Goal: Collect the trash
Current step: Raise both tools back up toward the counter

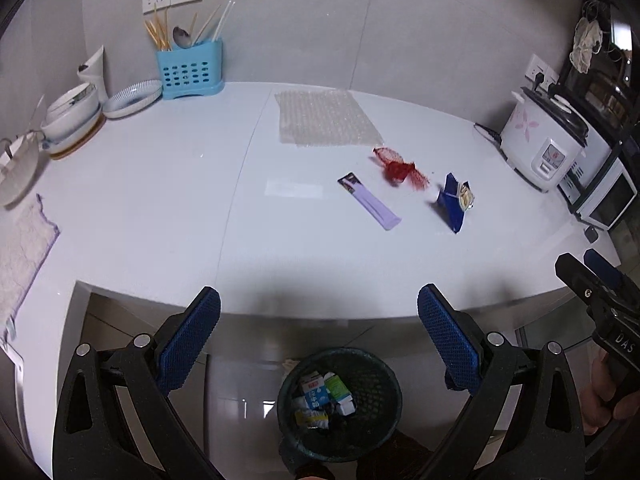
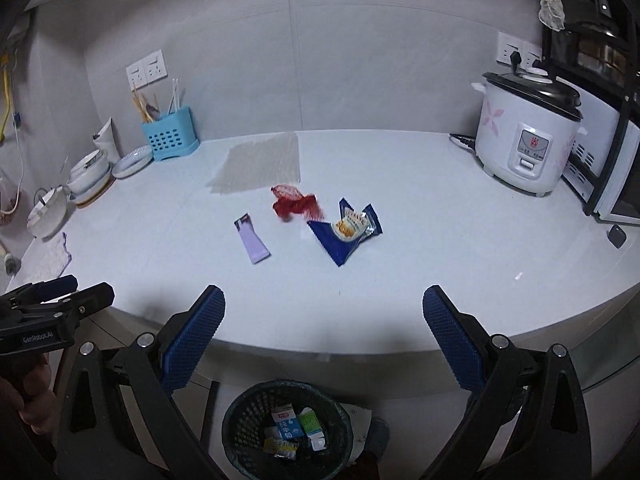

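Three pieces of trash lie on the white counter [image 1: 160, 208]: a lilac wrapper [image 1: 370, 201] [image 2: 252, 238], a red mesh net [image 1: 400, 168] [image 2: 296, 204] and a blue snack packet [image 1: 454, 200] [image 2: 346, 230]. A sheet of bubble wrap [image 1: 324, 116] [image 2: 260, 164] lies behind them. Below the counter edge stands a dark mesh bin [image 1: 340, 404] [image 2: 288, 428] with small cartons inside. My left gripper [image 1: 320, 320] is open, held above the bin in front of the counter. My right gripper [image 2: 324, 320] is open too, beside it, with nothing between the fingers.
A blue utensil caddy [image 1: 190, 72] and stacked bowls [image 1: 74, 116] stand at the back left, a cloth [image 1: 20, 248] at the left edge. A white rice cooker [image 2: 528, 136] and a microwave [image 1: 604, 196] fill the right side. A small dark object [image 2: 618, 236] lies near them.
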### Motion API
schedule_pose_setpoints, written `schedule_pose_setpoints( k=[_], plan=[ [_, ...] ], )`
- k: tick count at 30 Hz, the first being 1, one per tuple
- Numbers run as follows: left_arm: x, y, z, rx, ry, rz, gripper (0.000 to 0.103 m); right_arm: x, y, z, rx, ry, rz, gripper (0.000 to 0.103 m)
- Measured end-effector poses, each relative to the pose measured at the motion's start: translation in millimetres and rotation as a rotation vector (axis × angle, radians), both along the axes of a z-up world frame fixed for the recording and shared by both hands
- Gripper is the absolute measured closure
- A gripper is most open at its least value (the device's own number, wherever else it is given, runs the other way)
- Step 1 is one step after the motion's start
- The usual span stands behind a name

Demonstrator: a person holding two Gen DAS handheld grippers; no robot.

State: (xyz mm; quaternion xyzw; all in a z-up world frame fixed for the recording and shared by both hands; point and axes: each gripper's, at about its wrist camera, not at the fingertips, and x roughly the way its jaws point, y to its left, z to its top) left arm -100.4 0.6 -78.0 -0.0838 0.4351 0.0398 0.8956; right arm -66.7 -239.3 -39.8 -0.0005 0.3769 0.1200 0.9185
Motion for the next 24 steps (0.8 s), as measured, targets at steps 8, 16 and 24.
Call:
schedule_pose_setpoints(
  k=[8,16,24],
  plan=[
    [41,-14,24,0.010,-0.013,-0.003,0.006,44,-5,25,0.018,0.000,-0.023,0.008],
    [87,-26,18,0.006,0.028,0.006,0.006,91,-4,19,0.003,0.052,-0.022,0.008],
    [132,-29,-7,0.007,0.097,0.032,0.006,141,2,-7,-0.029,0.138,-0.006,0.008]
  ],
)
